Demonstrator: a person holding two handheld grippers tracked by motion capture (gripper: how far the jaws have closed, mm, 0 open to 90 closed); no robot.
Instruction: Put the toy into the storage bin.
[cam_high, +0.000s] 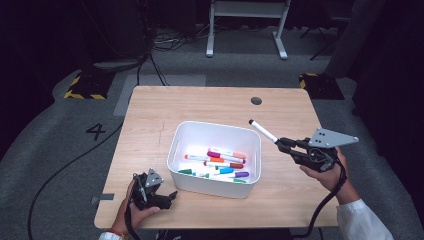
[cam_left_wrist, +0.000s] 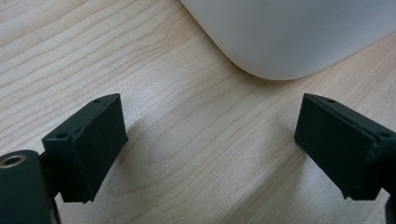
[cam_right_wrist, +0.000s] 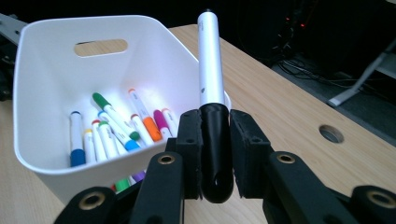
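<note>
Two right fingers (cam_right_wrist: 215, 140) clamp a black-capped marker (cam_right_wrist: 209, 60); left fingers (cam_left_wrist: 93, 140) spread wide, empty.

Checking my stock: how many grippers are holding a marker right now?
1. The right gripper clamps a black-capped marker beside the white bin; the left gripper hangs open above the table.

I see a white bin (cam_high: 216, 131) of coloured markers (cam_high: 220, 162) at the centre of the frame on the wooden table (cam_high: 150, 115). At right, my right gripper (cam_high: 283, 144) clamps a black-capped white marker (cam_high: 263, 131) beside the bin's right rim. My left gripper (cam_high: 170, 197) rests lower left, near the bin.
</note>
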